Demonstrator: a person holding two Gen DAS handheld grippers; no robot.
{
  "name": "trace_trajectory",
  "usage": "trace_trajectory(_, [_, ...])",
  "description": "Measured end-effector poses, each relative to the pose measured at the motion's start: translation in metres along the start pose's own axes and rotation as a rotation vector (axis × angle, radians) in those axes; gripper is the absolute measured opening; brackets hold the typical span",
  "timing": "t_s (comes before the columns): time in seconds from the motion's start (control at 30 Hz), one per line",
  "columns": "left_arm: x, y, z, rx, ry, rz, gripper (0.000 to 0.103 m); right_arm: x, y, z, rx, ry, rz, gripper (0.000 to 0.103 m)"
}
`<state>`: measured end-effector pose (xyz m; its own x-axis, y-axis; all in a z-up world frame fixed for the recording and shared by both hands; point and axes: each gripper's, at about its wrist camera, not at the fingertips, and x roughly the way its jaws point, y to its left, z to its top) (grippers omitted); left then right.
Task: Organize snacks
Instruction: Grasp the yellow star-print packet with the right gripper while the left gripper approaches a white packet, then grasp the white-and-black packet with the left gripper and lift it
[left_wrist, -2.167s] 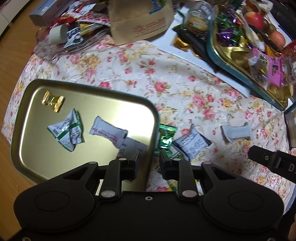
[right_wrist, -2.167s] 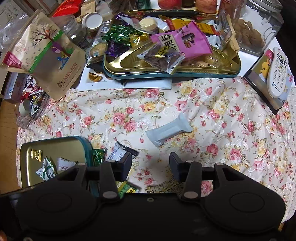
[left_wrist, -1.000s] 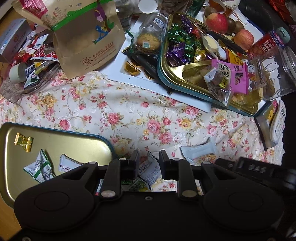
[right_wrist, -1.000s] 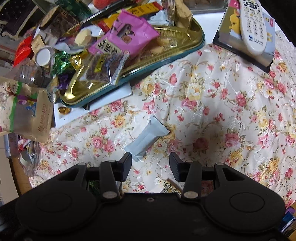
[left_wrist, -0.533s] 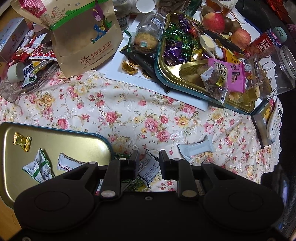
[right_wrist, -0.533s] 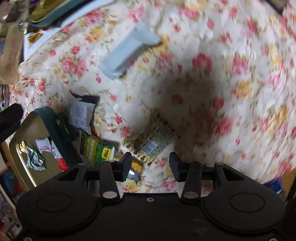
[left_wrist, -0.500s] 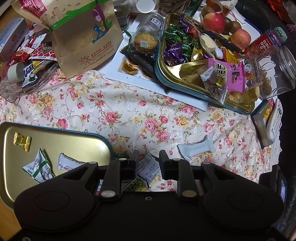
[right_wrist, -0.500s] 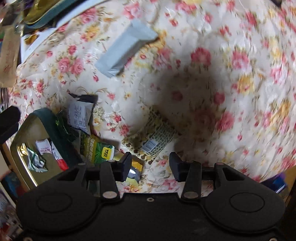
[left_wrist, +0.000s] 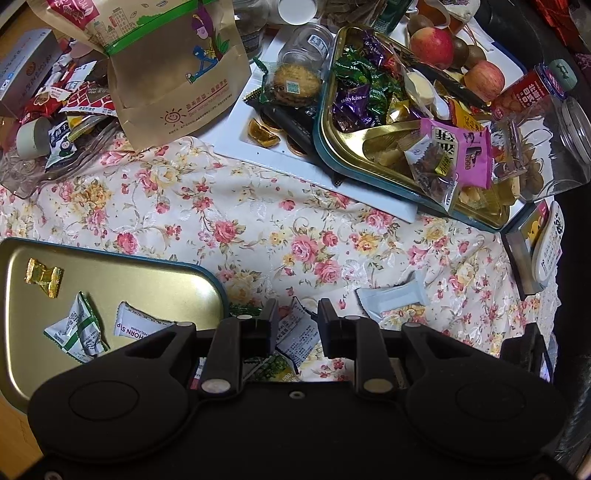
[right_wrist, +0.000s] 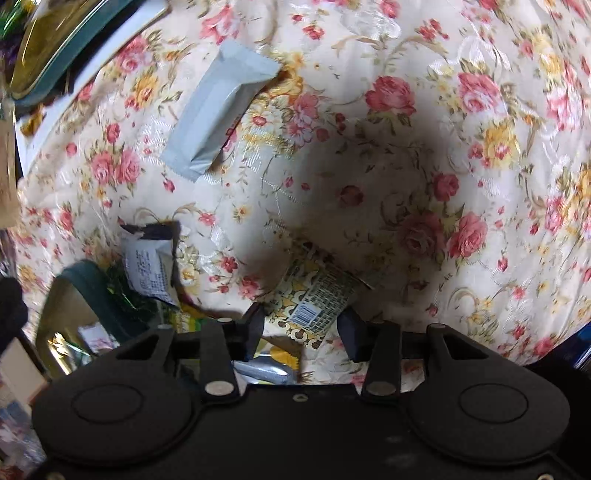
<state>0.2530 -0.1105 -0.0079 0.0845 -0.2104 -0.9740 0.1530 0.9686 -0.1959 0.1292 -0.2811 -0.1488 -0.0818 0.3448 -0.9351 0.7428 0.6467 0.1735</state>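
Right wrist view: right gripper (right_wrist: 300, 325) pointed down at the cloth (right_wrist: 480, 147), fingers apart, nothing held. Yellow packet (right_wrist: 317, 291) lies just ahead of and between the tips, prob the next pick. Grey bar (right_wrist: 218, 114) is well ahead, off the left finger; white sachet (right_wrist: 149, 269) is out left, touching the tray (right_wrist: 92, 284) rim. Ahead and right of the right finger is bare cloth, so room to come in from that side. Left side is tight: rim plus wrappers.

Left wrist view: left gripper (left_wrist: 294, 325) has fingers apart w/ a narrow gap, empty, sachet (left_wrist: 297, 334) in line between the tips. Tray (left_wrist: 207, 277) sits left of the left finger, holding 3 candies and mostly free, so it looks like the drop spot. Full tin (left_wrist: 325, 147) is far ahead.
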Motion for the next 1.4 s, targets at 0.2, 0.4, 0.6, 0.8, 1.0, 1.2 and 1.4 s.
trace_trajectory(0.2, [0.002, 0.002, 0.0, -0.005, 0.011, -0.013, 0.033, -0.005, 0.017, -0.009, -0.093, -0.117, -0.065, 0.033])
trace_trajectory(0.4, [0.012, -0.007, -0.004, 0.046, 0.029, 0.001, 0.033, -0.037, 0.033, -0.012, -0.177, -0.288, -0.146, 0.033])
trace_trajectory(0.6, [0.036, -0.022, -0.014, 0.123, 0.092, -0.006, 0.033, -0.063, 0.026, -0.005, -0.145, -0.276, -0.054, 0.033])
trace_trajectory(0.8, [0.052, -0.03, -0.023, 0.195, 0.092, 0.065, 0.033, -0.101, 0.009, 0.001, -0.105, -0.306, 0.006, 0.033])
trace_trajectory(1.0, [0.067, -0.028, -0.023, 0.204, 0.098, 0.084, 0.033, -0.119, 0.001, 0.0, -0.087, -0.312, 0.057, 0.033])
trace_trajectory(1.2, [0.081, -0.031, -0.03, 0.241, 0.104, 0.117, 0.038, -0.123, 0.001, -0.003, -0.084, -0.312, 0.086, 0.033])
trace_trajectory(1.4, [0.086, -0.036, -0.033, 0.268, 0.078, 0.159, 0.051, -0.125, 0.001, -0.004, -0.085, -0.319, 0.091, 0.033])
